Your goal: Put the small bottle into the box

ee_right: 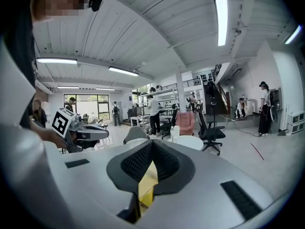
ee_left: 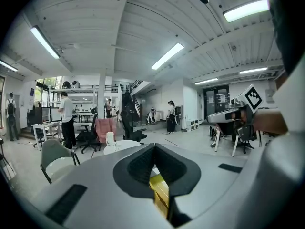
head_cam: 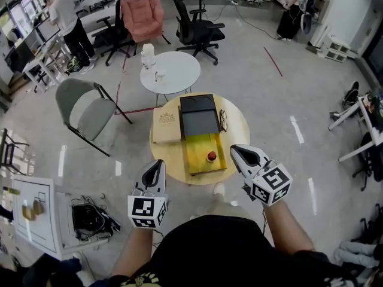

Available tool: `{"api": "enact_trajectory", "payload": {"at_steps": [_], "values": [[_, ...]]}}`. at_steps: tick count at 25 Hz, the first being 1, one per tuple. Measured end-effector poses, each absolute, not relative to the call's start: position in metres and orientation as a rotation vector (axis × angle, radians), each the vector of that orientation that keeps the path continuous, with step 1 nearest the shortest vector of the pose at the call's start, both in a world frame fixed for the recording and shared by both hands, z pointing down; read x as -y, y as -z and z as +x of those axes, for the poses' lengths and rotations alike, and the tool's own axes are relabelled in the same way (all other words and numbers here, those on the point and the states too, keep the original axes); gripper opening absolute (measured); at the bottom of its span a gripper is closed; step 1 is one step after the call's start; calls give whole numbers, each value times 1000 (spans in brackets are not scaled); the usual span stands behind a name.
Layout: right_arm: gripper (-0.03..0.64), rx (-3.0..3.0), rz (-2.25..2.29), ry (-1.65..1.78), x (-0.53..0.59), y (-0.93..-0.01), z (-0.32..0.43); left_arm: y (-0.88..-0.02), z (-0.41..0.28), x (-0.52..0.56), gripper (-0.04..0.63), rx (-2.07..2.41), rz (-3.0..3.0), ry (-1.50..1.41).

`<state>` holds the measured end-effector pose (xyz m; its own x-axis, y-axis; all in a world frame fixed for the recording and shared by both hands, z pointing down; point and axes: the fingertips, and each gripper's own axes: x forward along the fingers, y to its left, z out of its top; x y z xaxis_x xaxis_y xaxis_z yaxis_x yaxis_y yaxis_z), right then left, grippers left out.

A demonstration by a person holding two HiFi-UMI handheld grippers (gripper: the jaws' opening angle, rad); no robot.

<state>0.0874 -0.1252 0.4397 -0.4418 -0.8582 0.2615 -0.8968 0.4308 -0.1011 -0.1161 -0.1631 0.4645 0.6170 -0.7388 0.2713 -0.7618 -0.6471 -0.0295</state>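
The small bottle (head_cam: 211, 156), red-capped, stands on a yellow board (head_cam: 200, 160) at the near side of a round wooden table (head_cam: 242, 129). Just behind the board lies the open black box (head_cam: 200, 123), its lid (head_cam: 197, 103) folded back. My left gripper (head_cam: 157, 163) hangs near the table's front left edge. My right gripper (head_cam: 236, 149) hovers at the front right, close to the bottle without touching it. Both are shut with nothing in them. In each gripper view only a strip of the yellow board (ee_left: 160, 194) (ee_right: 147, 187) shows under the closed jaws.
A tan box (head_cam: 166, 124) lies left of the black box, and a pair of glasses (head_cam: 223, 120) to its right. Behind stands a white round table (head_cam: 179, 73) with a jug. A grey chair (head_cam: 84, 106) and office chairs stand around; people are far off.
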Motion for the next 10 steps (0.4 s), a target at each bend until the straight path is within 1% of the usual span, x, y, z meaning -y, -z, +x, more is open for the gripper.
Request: {"api": "enact_trajectory", "payload": {"at_steps": [10], "values": [[12, 2549, 1576, -394, 105, -431, 73, -468, -117, 141, 15, 1231, 2771, -397]]}}
